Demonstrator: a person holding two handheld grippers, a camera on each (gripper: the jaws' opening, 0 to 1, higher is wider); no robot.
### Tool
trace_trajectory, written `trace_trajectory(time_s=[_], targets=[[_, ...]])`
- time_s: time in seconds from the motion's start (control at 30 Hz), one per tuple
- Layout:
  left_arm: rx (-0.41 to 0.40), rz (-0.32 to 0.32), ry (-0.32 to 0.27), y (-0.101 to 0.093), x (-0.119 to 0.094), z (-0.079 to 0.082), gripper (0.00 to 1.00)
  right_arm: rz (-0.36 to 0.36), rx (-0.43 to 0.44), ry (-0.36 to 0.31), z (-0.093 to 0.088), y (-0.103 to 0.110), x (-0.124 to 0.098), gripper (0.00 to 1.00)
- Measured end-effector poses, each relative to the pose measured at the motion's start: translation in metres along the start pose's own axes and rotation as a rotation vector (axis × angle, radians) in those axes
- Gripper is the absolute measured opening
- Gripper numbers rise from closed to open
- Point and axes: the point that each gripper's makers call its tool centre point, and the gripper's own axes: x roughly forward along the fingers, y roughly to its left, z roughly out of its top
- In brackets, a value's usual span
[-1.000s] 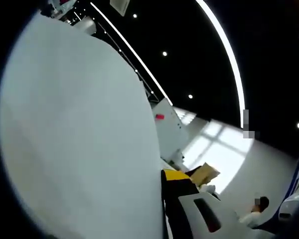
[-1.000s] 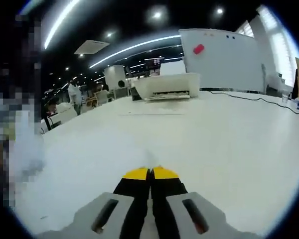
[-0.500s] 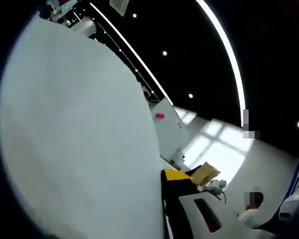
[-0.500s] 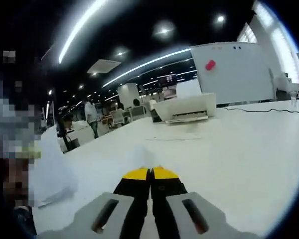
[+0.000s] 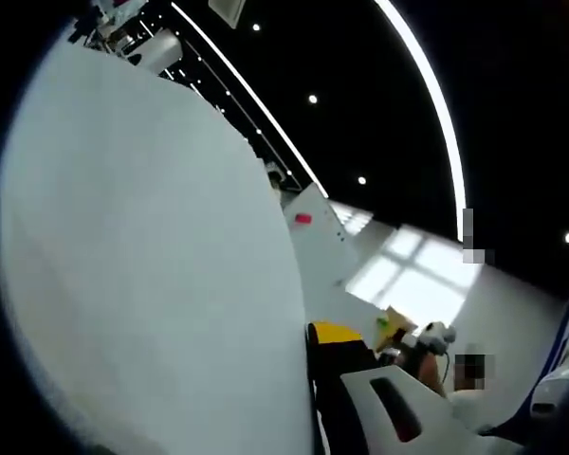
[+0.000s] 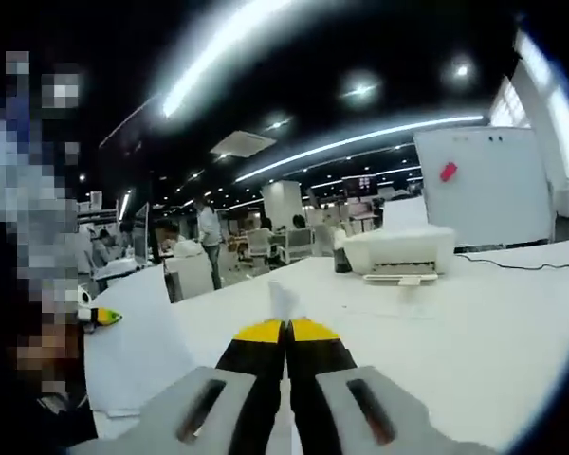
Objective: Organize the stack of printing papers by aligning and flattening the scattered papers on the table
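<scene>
Paper sheet (image 5: pixel 142 275), broad and white, held up close before the left gripper (image 5: pixel 315 334) and covering the whole left side of the left gripper view; its curved edge runs down to the inner face of the yellow-tipped jaw. Only one jaw of this gripper is visible beside the sheet, so whether it is clamped on the paper cannot be told. Right of that jaw: a tilted whiteboard (image 5: pixel 313 251) with a red magnet, bright windows, and a dark ceiling with strip lights.

Right gripper (image 6: pixel 286 330), in the right gripper view, with its two yellow-tipped jaws pressed together, no gap between them; a small white paper edge (image 6: pixel 283 301) rises directly from the tips, apparently pinched there. Left of the jaws, a lifted sheet of paper (image 6: pixel 137 341) stands above the white table (image 6: pixel 493 322), with a yellow-green gripper tip (image 6: pixel 102 317) at its upper left edge. Ahead and to the right of the jaws, well apart from them, a white printer (image 6: pixel 398 254) rests on the table, a loose sheet lying just before it. Farther right stands a whiteboard (image 6: pixel 479 185) with a red magnet. People stand among the desks in the far background
</scene>
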Motion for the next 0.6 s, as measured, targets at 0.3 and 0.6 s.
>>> trace_trajectory(time_s=[0.3, 0.6], targets=[[-0.004, 0.002, -0.003, 0.002, -0.002, 0.001, 0.08, 0.041, -0.033, -0.029, 0.017, 0.024, -0.002, 0.00], [-0.010, 0.003, -0.004, 0.004, -0.002, 0.000, 0.08, 0.096, -0.060, -0.081, 0.040, 0.051, -0.004, 0.00]])
